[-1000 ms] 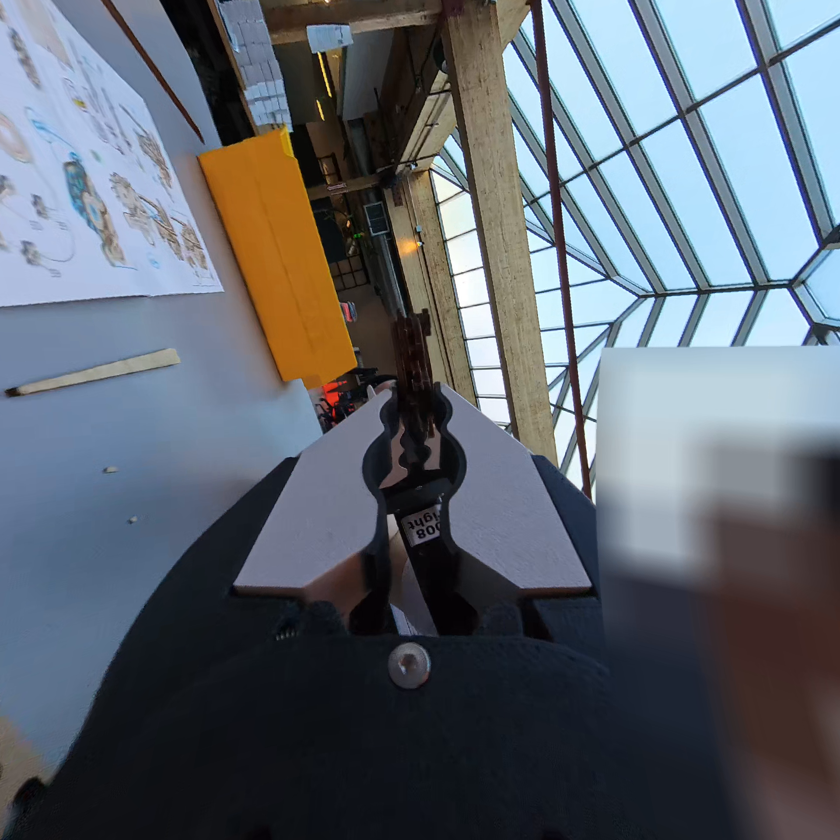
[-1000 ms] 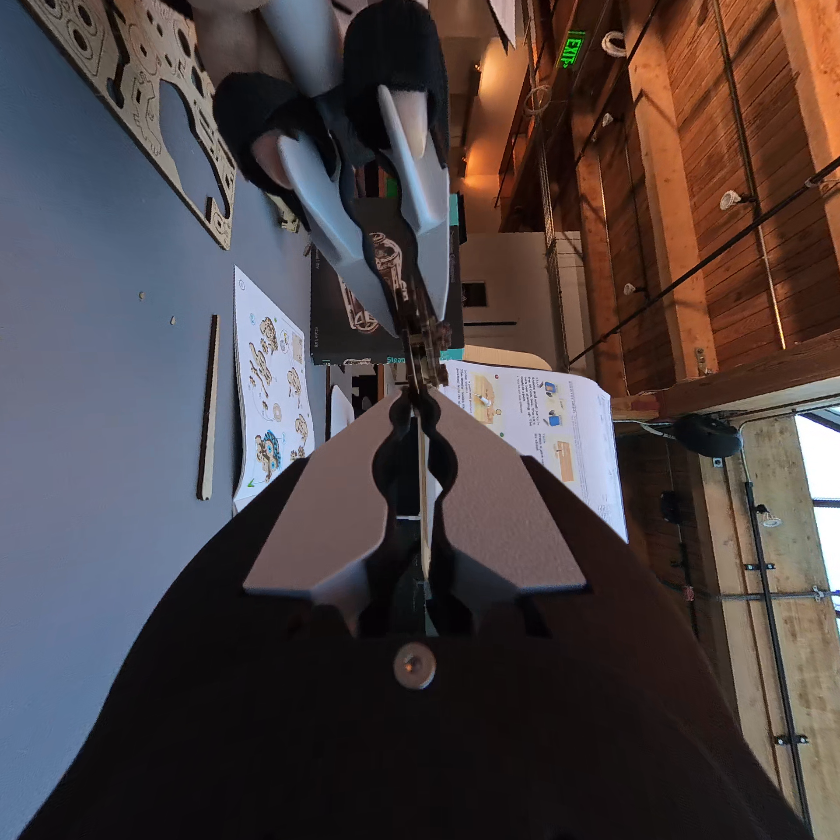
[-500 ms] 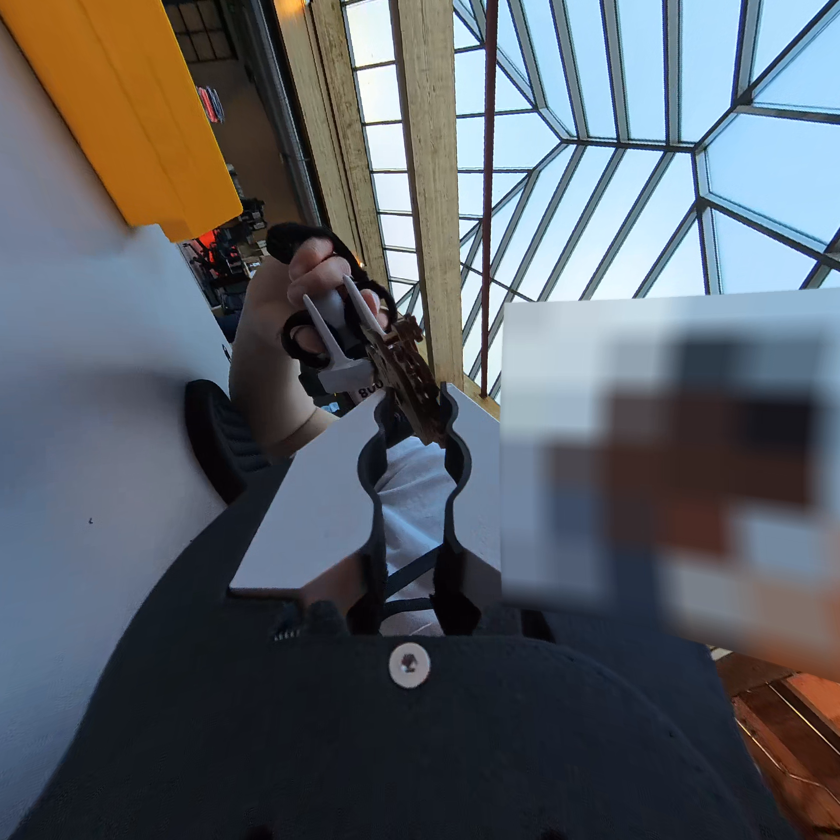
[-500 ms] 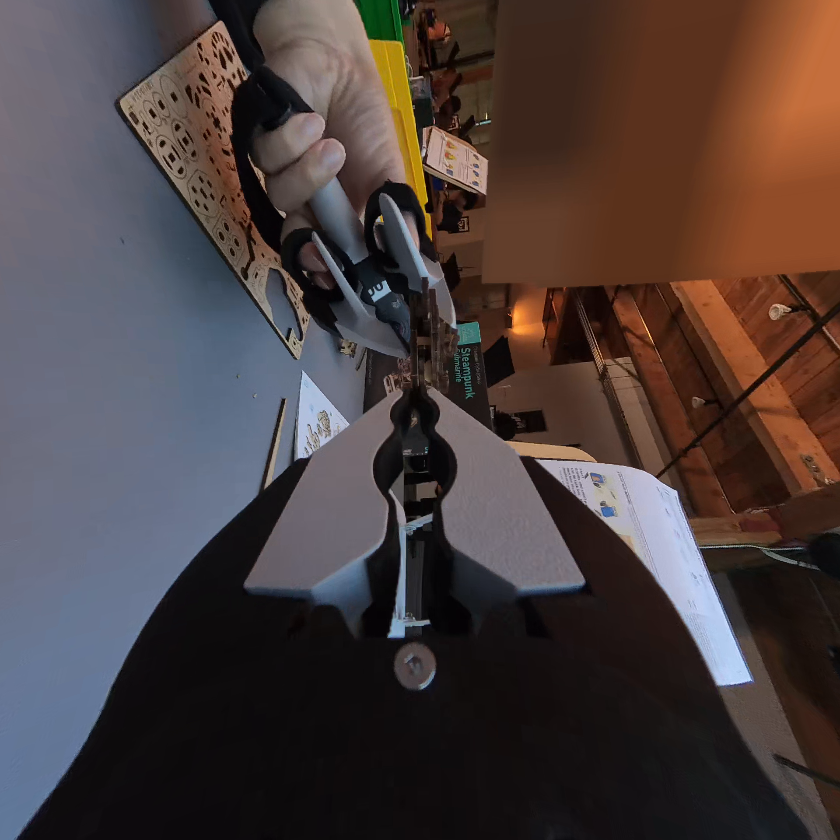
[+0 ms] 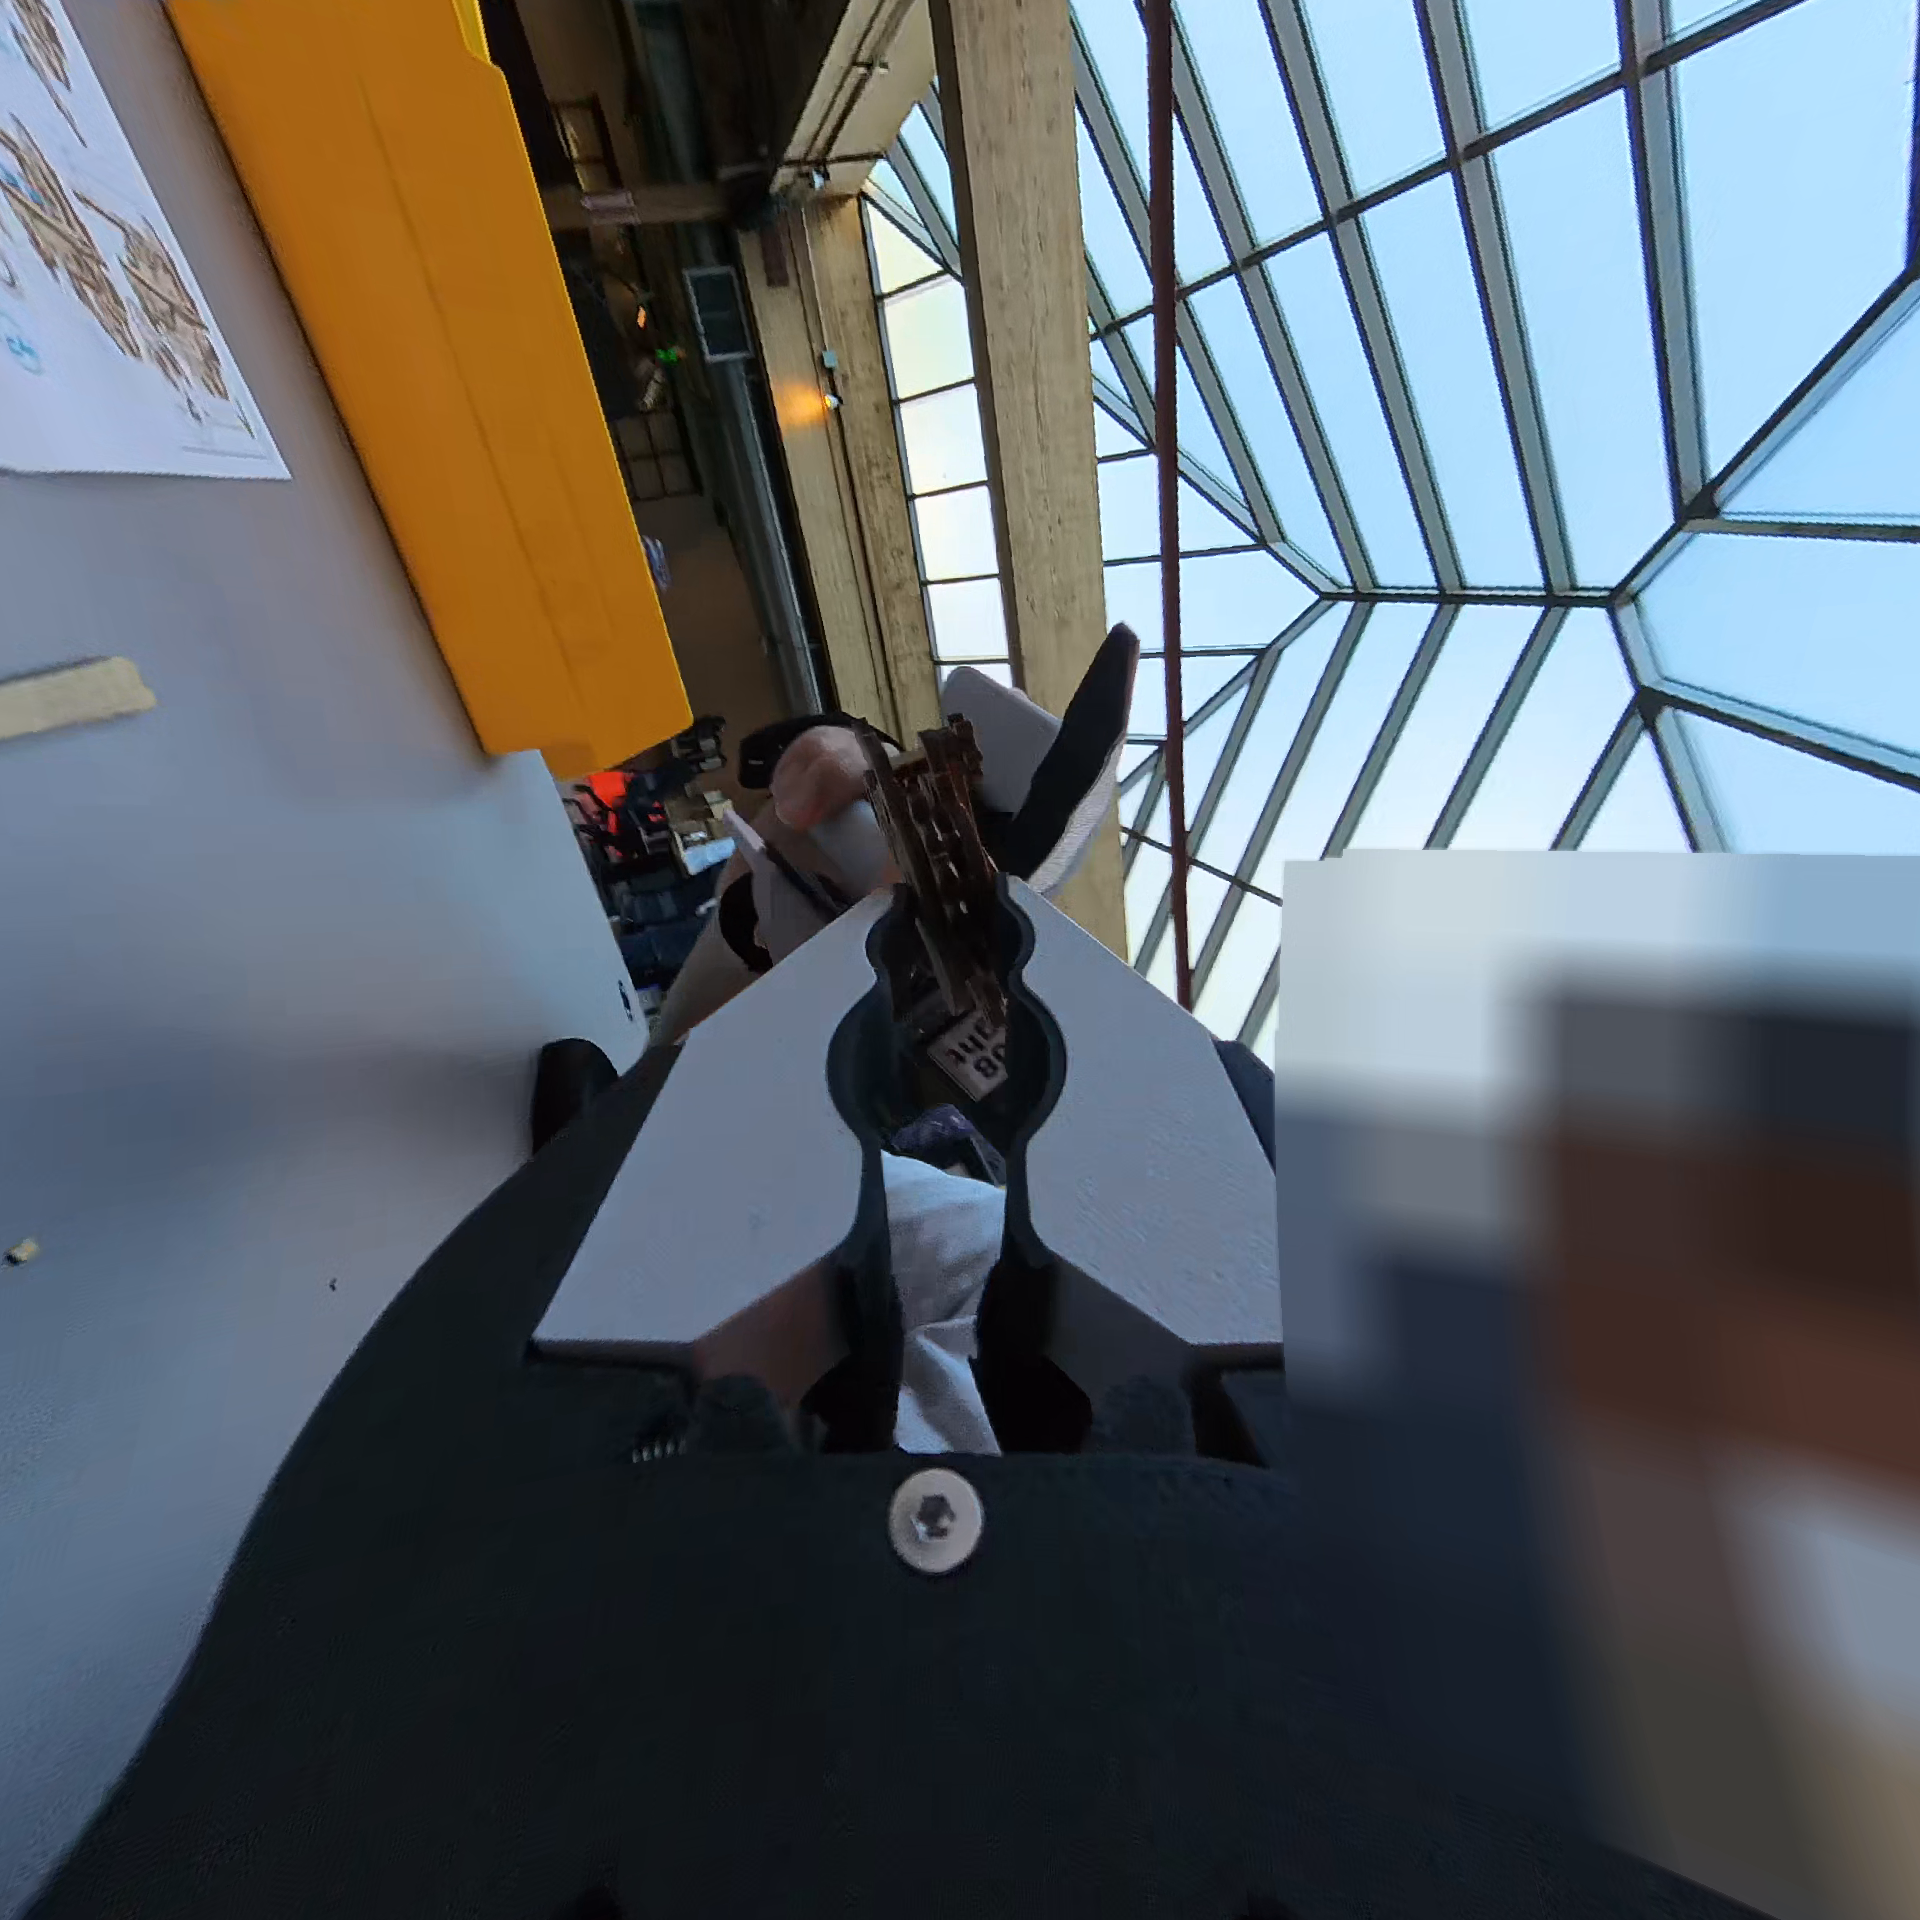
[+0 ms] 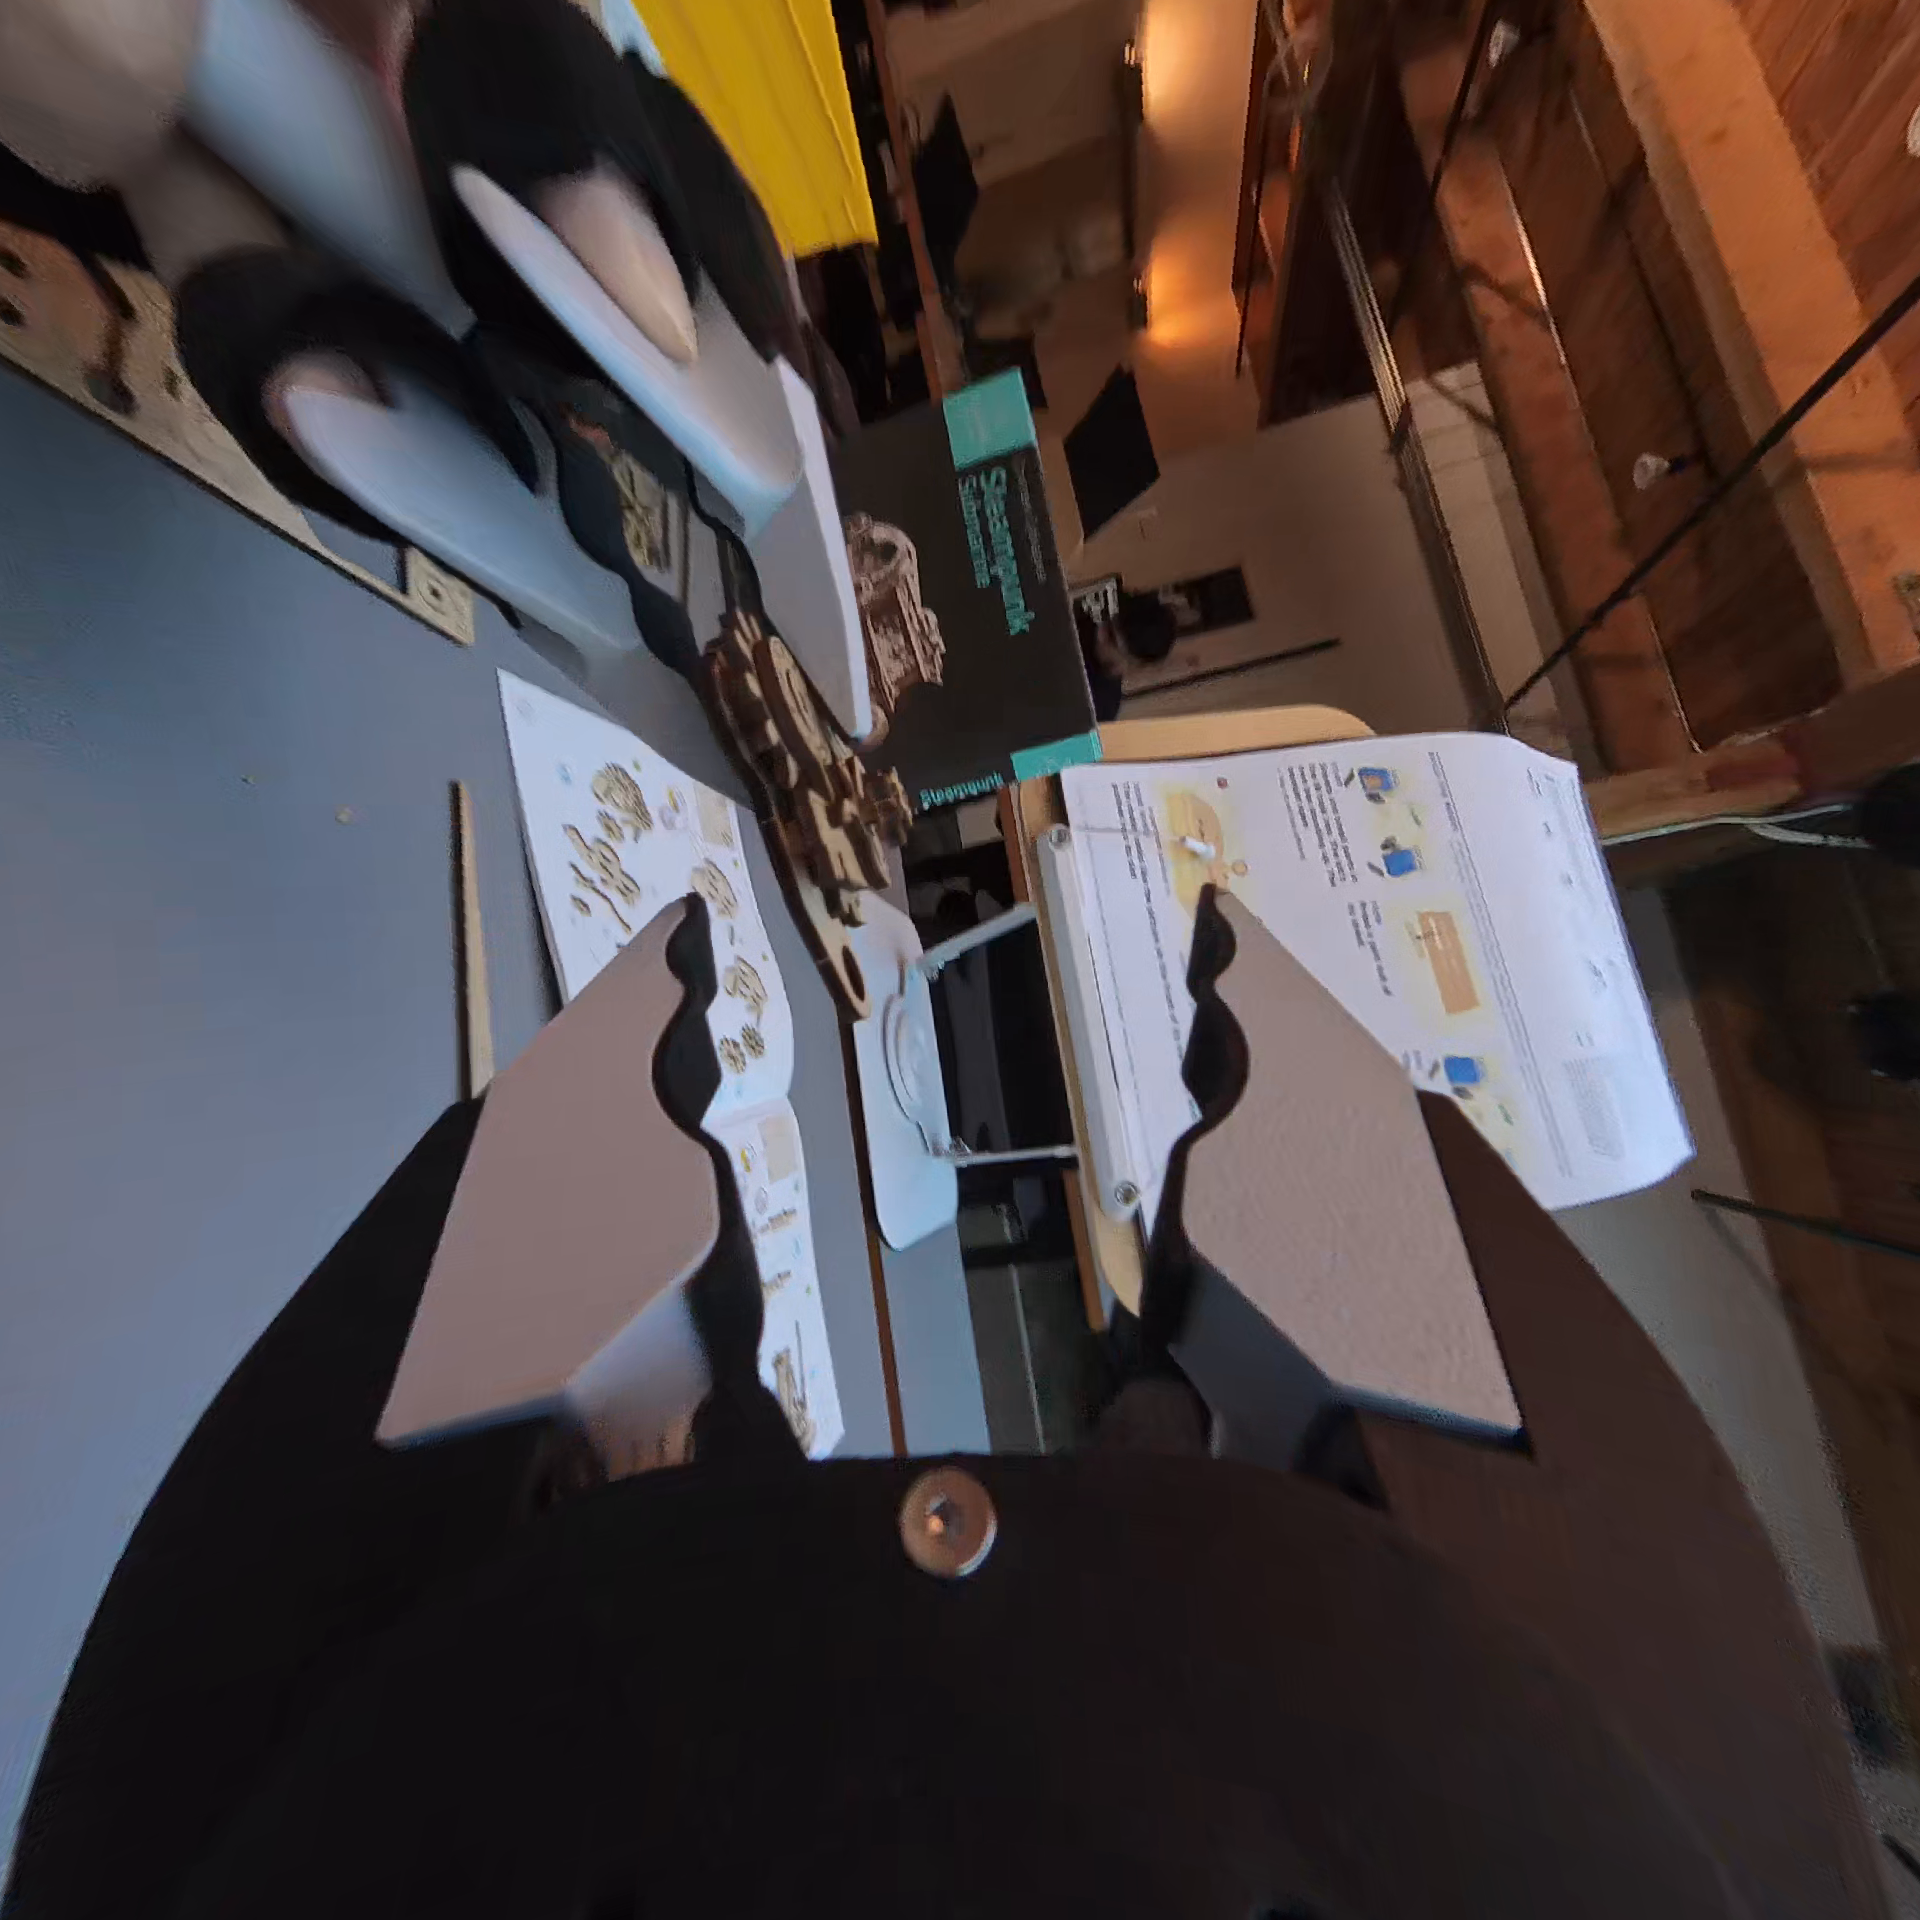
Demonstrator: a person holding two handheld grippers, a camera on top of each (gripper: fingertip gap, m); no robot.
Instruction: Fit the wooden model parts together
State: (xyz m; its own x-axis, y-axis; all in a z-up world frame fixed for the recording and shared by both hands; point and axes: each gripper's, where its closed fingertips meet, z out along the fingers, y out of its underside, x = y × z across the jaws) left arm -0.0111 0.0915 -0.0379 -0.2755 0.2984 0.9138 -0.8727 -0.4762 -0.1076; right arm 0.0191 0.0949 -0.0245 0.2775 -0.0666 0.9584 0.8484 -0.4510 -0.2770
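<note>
The dark wooden gear assembly point(image 5: 935, 821) is clamped between the tips of my left gripper point(image 5: 951, 888), held up in the air beside the grey table point(image 5: 260, 935). In the right wrist view the same assembly point(image 6: 810, 790) hangs from the left gripper point(image 6: 748, 665), which reaches in from the upper left. My right gripper point(image 6: 948, 909) is open wide and empty, just short of the assembly. One of its fingers point(image 5: 992, 717) shows behind the assembly in the left wrist view.
A yellow bin point(image 5: 436, 343) stands at the table's far side. On the table lie a printed parts sheet point(image 6: 644, 883), a thin wooden strip point(image 6: 473, 935), a punched-out wooden sheet point(image 6: 62, 332), the dark kit box point(image 6: 966, 613) and a stand with an instruction page point(image 6: 1371, 956).
My right gripper has opened, let go of the assembly and drawn back from it. My left gripper still holds the assembly and has swung with it.
</note>
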